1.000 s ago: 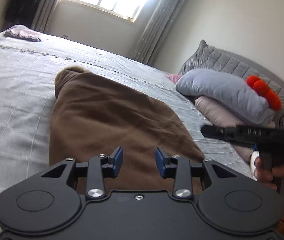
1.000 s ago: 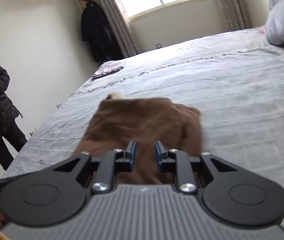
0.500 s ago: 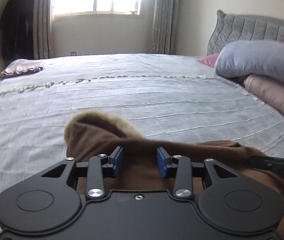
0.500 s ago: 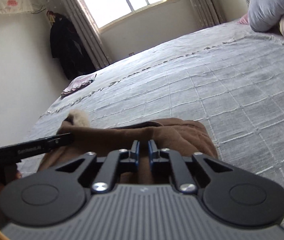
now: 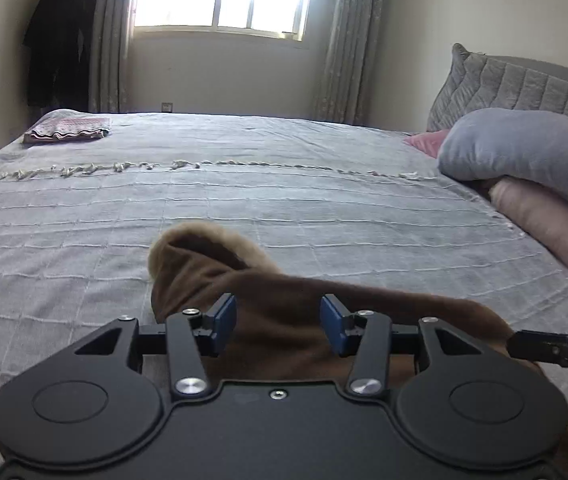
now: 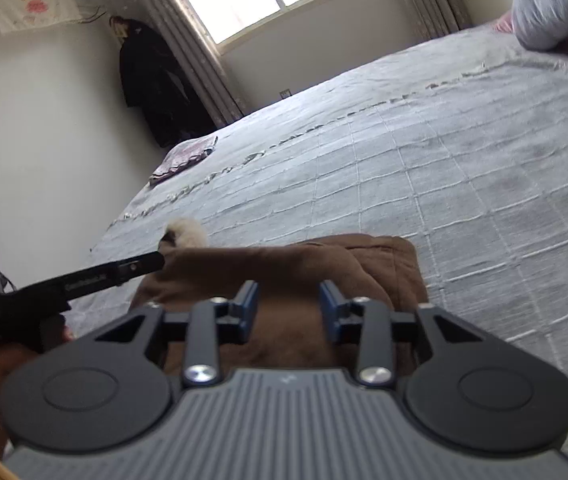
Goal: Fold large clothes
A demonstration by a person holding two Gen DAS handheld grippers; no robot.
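A brown coat (image 5: pixel 284 320) with a pale fur-trimmed hood (image 5: pixel 203 236) lies folded on the grey bed; it also shows in the right wrist view (image 6: pixel 304 272). My left gripper (image 5: pixel 277 322) is open, low over the coat's near edge, with cloth between and below the blue pads. My right gripper (image 6: pixel 288 312) is open, jaws apart over the coat's near edge. The left gripper's tip (image 6: pixel 139 266) shows at the left of the right wrist view; the right gripper's tip (image 5: pixel 556 350) shows at the right of the left wrist view.
The grey quilted bedspread (image 5: pixel 324 208) stretches to the window. Grey and pink pillows (image 5: pixel 532 168) are stacked at the right by the headboard. A folded patterned cloth (image 5: pixel 67 130) lies at the far left corner. A dark coat (image 6: pixel 155 80) hangs by the curtain.
Both grippers dropped low to the coat's near edge. The right gripper's jaws narrowed half a second ago and now stand wider apart. The left gripper stayed open.
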